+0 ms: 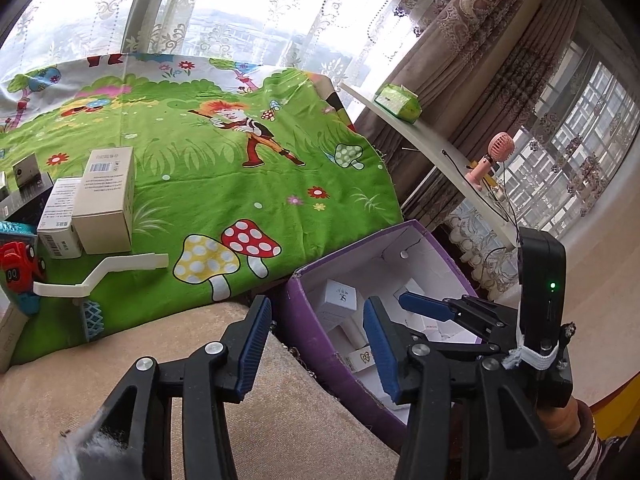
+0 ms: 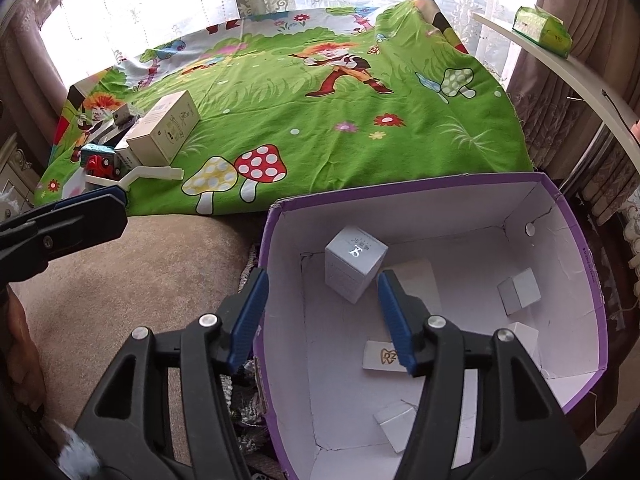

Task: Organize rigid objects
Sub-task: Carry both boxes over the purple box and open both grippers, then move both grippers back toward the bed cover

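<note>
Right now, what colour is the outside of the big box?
Purple outside, white inside; the big box shows best in the right wrist view.

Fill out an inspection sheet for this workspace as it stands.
Surface: cartoon mushroom cloth over the top, beige cushion in front.
Job's things: purple box open, several small white boxes inside, one upright; cream cartons grouped at the cloth's left.
Clutter: red toy car, white plastic bracket.
Grippers: left gripper jaws open, empty, straddling the box's near rim; right gripper jaws open, empty, over the box.
Cables: thin black wire on the white shelf.
Surroundings: lace curtains, windows, green tissue pack, pink fan.
</note>
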Demonstrator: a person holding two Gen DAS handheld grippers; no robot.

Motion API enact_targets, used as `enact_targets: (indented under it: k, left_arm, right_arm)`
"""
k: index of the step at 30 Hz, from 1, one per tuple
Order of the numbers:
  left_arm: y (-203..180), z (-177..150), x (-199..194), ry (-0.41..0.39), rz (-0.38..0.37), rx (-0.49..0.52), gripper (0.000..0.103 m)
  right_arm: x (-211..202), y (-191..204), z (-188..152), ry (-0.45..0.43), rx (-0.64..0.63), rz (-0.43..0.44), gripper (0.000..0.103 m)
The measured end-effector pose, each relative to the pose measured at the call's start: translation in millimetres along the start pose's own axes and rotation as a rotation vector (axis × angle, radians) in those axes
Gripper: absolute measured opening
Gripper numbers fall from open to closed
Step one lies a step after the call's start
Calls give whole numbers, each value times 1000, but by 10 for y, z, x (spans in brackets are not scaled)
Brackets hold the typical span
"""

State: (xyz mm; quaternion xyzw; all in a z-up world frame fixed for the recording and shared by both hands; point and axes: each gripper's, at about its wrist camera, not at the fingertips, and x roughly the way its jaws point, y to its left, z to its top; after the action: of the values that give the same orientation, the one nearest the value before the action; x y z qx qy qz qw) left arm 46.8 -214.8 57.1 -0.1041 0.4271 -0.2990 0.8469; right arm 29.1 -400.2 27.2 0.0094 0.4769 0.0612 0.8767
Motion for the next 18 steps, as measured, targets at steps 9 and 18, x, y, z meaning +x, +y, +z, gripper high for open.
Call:
enact_targets:
  k: [9,18]
  left_arm:
    - [264,-46,-198,-32,17,-68,50]
    - [739,-178,-562,-106,49,-194,50]
  right_arm:
    - [22,159,-9,9,-36,30,61]
    - [52,339,1,17,-59,69,61]
